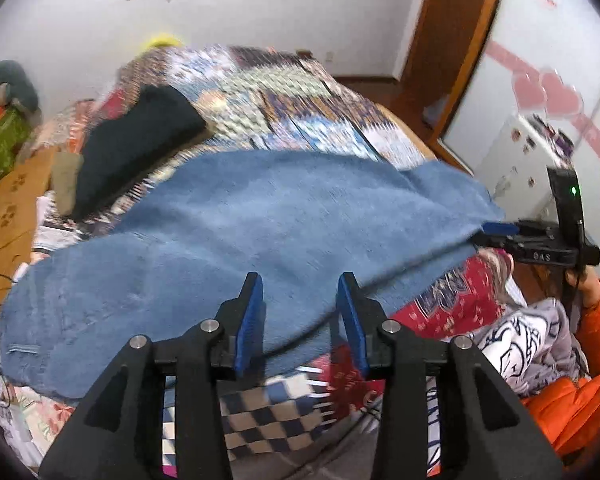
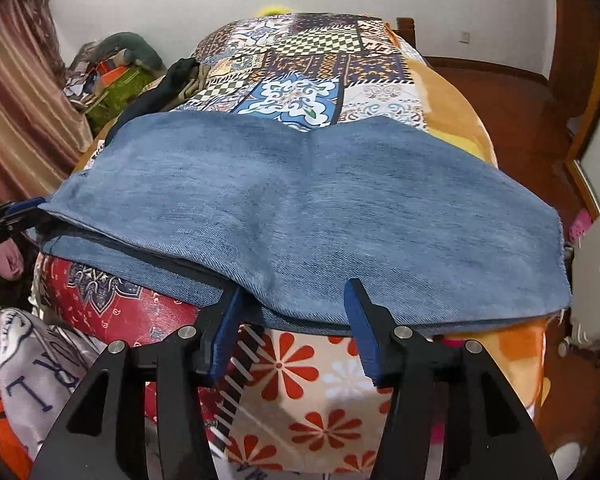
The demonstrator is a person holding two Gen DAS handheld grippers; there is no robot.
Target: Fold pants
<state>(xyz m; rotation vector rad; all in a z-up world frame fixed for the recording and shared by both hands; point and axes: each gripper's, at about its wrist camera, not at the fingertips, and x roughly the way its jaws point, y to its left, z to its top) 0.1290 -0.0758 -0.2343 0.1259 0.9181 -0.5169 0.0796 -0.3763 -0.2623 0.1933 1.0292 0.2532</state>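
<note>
Blue denim pants [image 2: 300, 208] lie folded in layers across the bed, and they show as a long blue band [image 1: 240, 224] in the left wrist view. My right gripper [image 2: 296, 290] is open at the pants' near edge; the hem lies between its blue pads [image 2: 364, 332], which do not press on it. My left gripper [image 1: 300, 286] is also open, low over the near edge of the denim, with nothing pinched. The right gripper [image 1: 494, 232] appears at the pants' right end in the left wrist view. The left gripper [image 2: 16, 212] shows at their left end in the right wrist view.
A patchwork quilt [image 2: 300, 60] covers the bed. A dark folded garment [image 1: 140, 140] lies at the back left. A grey printed cloth [image 1: 532, 344] and a person's orange sleeve [image 1: 596, 320] are at the near side. Wooden floor [image 2: 500, 92] and a door frame [image 1: 452, 40] are to the right.
</note>
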